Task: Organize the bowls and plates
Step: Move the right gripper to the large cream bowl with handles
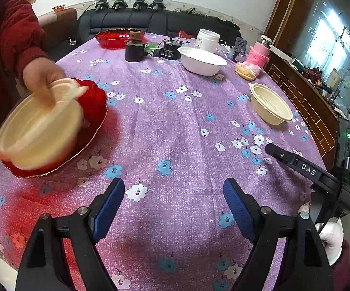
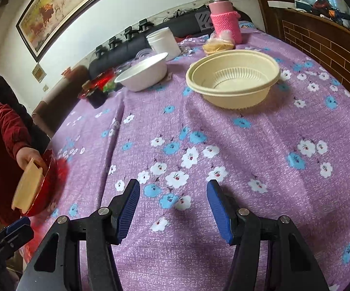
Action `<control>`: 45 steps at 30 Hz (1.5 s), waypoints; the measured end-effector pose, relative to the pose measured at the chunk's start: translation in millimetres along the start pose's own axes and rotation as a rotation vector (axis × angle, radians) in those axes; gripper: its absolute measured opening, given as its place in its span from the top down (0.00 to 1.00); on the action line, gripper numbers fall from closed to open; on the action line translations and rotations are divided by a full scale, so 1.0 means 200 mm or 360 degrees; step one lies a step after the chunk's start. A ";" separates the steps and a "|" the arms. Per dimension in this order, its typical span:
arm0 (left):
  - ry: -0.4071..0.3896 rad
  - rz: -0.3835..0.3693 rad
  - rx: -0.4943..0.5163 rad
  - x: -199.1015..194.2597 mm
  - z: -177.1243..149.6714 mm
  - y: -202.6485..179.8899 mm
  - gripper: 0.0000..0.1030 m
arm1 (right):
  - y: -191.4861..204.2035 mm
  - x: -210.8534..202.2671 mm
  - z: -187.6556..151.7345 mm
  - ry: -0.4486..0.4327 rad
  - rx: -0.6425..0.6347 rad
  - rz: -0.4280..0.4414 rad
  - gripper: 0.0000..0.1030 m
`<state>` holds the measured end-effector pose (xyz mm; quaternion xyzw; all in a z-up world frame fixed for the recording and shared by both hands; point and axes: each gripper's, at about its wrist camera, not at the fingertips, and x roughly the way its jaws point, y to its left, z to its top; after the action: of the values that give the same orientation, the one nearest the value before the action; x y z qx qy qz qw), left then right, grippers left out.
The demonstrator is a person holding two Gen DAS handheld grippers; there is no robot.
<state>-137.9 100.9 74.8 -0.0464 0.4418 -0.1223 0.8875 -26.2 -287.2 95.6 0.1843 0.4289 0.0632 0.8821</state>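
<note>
Both wrist cams low over purple floral tablecloth (image 1: 175,126), facing fwd along own fingers toward far wall. Shared: cream bowl (image 1: 270,105) (image 2: 233,80) – right edge in left cam, upper centre & nearer in right cam

Both tongs share one build: the left tongs (image 1: 173,206) and right tongs (image 2: 173,208) have matte black triangular frames with cut-out windows, silver round screws at the pivots, and ribbed blue pads (image 2: 128,209) lining each finger. In the left wrist view the right tongs' black body bears white "DAS" lettering and a green light, gripped by a white-gloved hand (image 1: 330,240).
</note>
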 end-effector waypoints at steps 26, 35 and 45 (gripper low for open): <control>0.0037 -0.0032 -0.0062 0.07 0.04 0.06 0.20 | -0.10 -0.05 0.12 -0.0085 0.0126 -0.0074 0.40; 0.0063 -0.0058 0.0037 0.15 0.14 -0.11 0.20 | -0.33 -0.13 0.28 -0.0161 0.0252 -0.0142 0.40; 0.0063 -0.0081 0.0123 0.21 0.40 -0.34 0.20 | -0.50 -0.08 0.64 -0.0302 0.0373 -0.0237 0.40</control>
<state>-61.5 21.7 103.5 -0.0209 0.4529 -0.1626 0.8763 58.5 -418.4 140.8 0.2588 0.3605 -0.0704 0.8934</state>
